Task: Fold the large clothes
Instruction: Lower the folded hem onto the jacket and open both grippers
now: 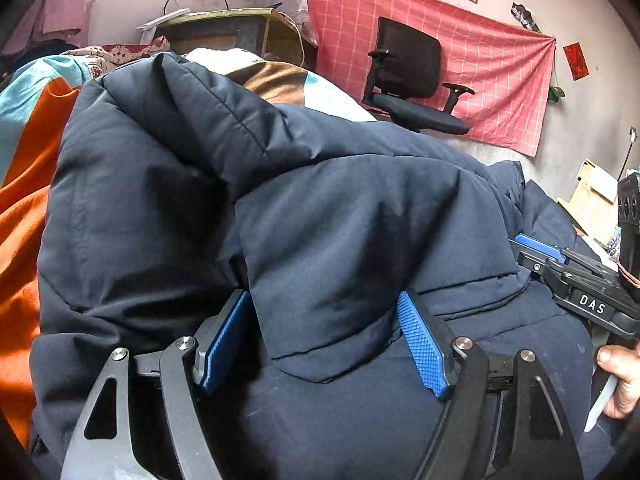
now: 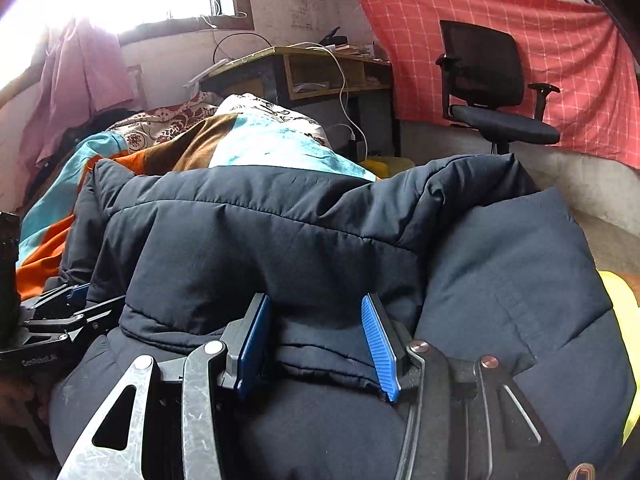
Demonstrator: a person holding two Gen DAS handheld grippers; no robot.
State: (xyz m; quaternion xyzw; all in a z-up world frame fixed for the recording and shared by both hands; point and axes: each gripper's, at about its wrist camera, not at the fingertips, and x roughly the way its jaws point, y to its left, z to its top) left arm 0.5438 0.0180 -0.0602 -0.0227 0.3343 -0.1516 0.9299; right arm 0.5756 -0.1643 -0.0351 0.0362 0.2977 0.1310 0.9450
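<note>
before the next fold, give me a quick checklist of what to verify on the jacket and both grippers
1. Left gripper jaws around the edge of the dark navy puffer jacket: ok, jaws open with the fold edge between them.
2. Right gripper jaws around the jacket edge: ok, open, fabric between them.
3. Either gripper clamped on fabric: not ok, gaps show beside both sets of pads.
4. Grippers apart from each other: ok, side by side, not touching.
5. Jacket lying flat: not ok, bunched and puffed.
6. Orange and teal blanket clear of the jaws: ok.
</note>
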